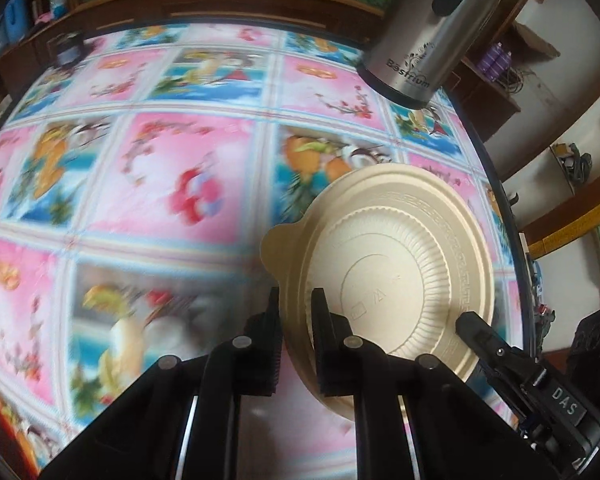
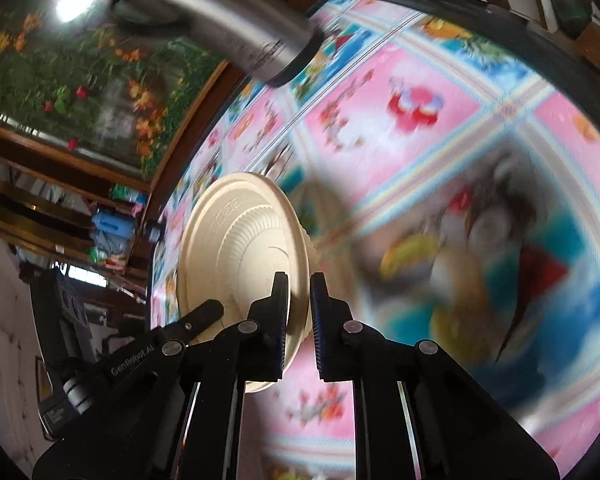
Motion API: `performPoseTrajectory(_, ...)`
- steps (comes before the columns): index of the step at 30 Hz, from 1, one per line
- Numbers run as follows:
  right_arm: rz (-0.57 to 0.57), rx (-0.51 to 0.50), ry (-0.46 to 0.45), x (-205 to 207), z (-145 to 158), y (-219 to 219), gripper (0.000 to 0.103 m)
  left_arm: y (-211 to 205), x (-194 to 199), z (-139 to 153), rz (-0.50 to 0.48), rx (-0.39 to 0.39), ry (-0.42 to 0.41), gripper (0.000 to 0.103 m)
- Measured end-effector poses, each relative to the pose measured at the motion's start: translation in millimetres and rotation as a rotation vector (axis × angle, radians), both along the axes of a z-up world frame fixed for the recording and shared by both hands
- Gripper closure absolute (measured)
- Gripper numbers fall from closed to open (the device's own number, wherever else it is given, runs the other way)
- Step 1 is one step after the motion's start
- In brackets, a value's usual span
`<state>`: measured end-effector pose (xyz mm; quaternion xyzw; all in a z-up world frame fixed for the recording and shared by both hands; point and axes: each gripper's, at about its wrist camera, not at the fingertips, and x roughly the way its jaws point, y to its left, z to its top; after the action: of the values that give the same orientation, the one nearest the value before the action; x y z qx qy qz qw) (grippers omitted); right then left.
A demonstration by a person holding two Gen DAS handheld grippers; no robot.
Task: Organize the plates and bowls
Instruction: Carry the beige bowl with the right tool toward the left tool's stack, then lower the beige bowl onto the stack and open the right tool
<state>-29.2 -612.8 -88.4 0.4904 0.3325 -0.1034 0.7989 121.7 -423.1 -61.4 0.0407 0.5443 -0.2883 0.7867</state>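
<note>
A round tabletop (image 1: 172,184) is filling the view, wearing a glossy cloth of pink and blue flower-and-fruit squares, dark rim showing at its edge. A steel flask (image 1: 428,40) is standing on it at the far side, and a small dark jar (image 1: 69,50) is sitting near the far-left edge.

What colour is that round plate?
The plate is plain cream-beige with moulded ridges, clearest in the left wrist view.

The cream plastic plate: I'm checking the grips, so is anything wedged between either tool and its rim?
Nothing visible. The left tool and right tool each pinch the rim of the cream plastic plate directly.
</note>
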Motion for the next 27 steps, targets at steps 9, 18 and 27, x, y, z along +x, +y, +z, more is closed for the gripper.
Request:
performPoseTrajectory(9,0.121,-0.055,-0.031,-33,28,92,0.093,106,-52,12,0.051,-0.061,-0.047,0.09)
performPoseTrajectory(18,0.319,-0.099,-0.096,-11,65,213,0.092,242,-75,48,0.16,-0.077,-0.164,0.088)
performPoseTrajectory(27,0.527,-0.117,-0.104,28,70,328,0.092,354,-85,60,0.272,0.009,-0.268,0.086)
